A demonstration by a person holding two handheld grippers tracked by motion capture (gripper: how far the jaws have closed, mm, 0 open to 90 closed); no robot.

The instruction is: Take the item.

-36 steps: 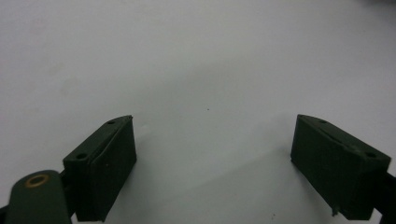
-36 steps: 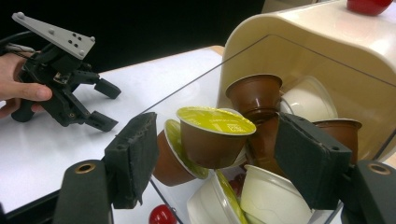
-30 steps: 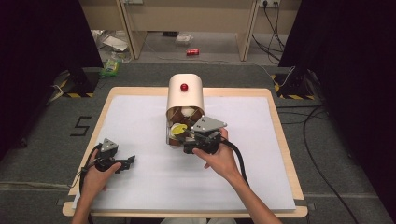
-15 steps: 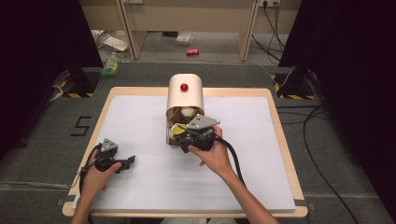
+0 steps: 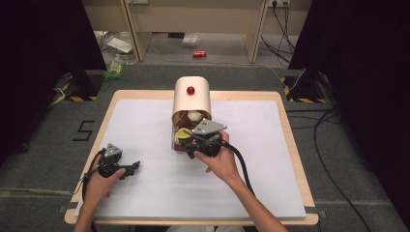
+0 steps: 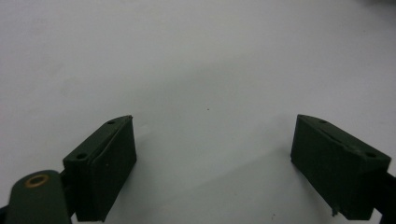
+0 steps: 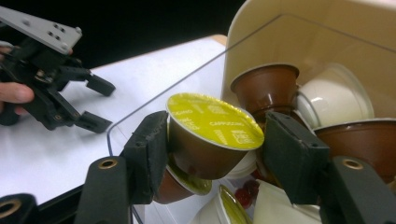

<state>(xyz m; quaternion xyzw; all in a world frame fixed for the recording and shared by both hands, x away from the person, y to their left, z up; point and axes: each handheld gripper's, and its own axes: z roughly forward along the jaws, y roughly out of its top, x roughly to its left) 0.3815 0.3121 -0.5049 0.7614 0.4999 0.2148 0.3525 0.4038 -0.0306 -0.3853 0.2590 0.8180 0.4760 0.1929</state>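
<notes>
A yellow-lidded capsule (image 7: pixel 212 140) is clamped between the right gripper's (image 7: pixel 212 156) jaws, which have just been closing on it, at the mouth of the dispenser (image 5: pixel 192 100) near the desk's far edge (presumably for extraction). The left gripper (image 6: pixel 212 154) is held wide open and empty near the near-left corner.

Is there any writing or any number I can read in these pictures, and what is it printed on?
"CAPPUCCINO" on the yellow lid of the brown capsule that the right tool grips.
The other words around that lid are too small and blurred to read.
"5" in black on the grey floor left of the table.
The red can on the floor beyond the table bears print too small to read.
</notes>
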